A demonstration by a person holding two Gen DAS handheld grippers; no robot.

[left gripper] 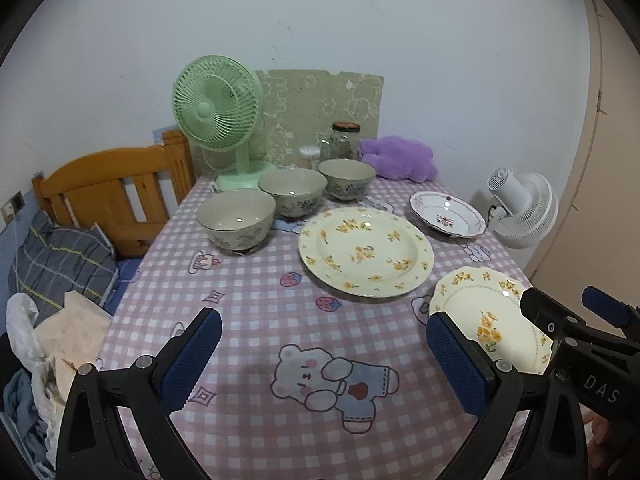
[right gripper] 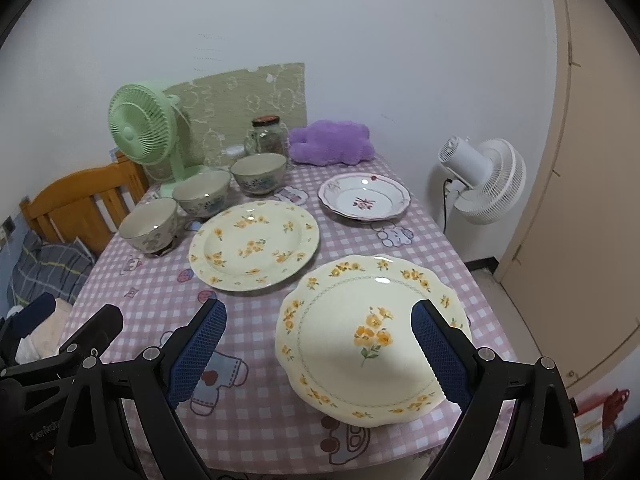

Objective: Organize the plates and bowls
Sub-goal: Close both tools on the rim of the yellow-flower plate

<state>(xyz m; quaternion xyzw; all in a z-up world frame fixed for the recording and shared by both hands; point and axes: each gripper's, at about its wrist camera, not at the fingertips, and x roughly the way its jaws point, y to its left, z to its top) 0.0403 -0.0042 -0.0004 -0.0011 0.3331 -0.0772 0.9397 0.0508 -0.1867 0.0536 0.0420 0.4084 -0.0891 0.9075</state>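
Three cream bowls with blue flowers stand in a diagonal row: near [left gripper: 236,218] [right gripper: 149,226], middle [left gripper: 292,191] [right gripper: 202,193], far [left gripper: 346,178] [right gripper: 259,173]. A large yellow-flowered plate [left gripper: 366,250] [right gripper: 254,245] lies mid-table. A scalloped yellow-flowered plate [left gripper: 486,318] [right gripper: 372,338] lies at the front right. A white plate with red flowers [left gripper: 447,214] [right gripper: 364,197] lies at the back right. My left gripper [left gripper: 322,354] is open and empty over the tablecloth. My right gripper [right gripper: 320,344] is open, its right finger over the scalloped plate. It also shows in the left wrist view [left gripper: 568,312].
A green fan [left gripper: 218,110], a glass jar [left gripper: 345,140] and a purple plush [left gripper: 400,158] stand at the back of the table [left gripper: 248,312]. A white fan [right gripper: 482,174] stands beyond the right edge. A wooden bed frame [left gripper: 116,196] and bedding lie left.
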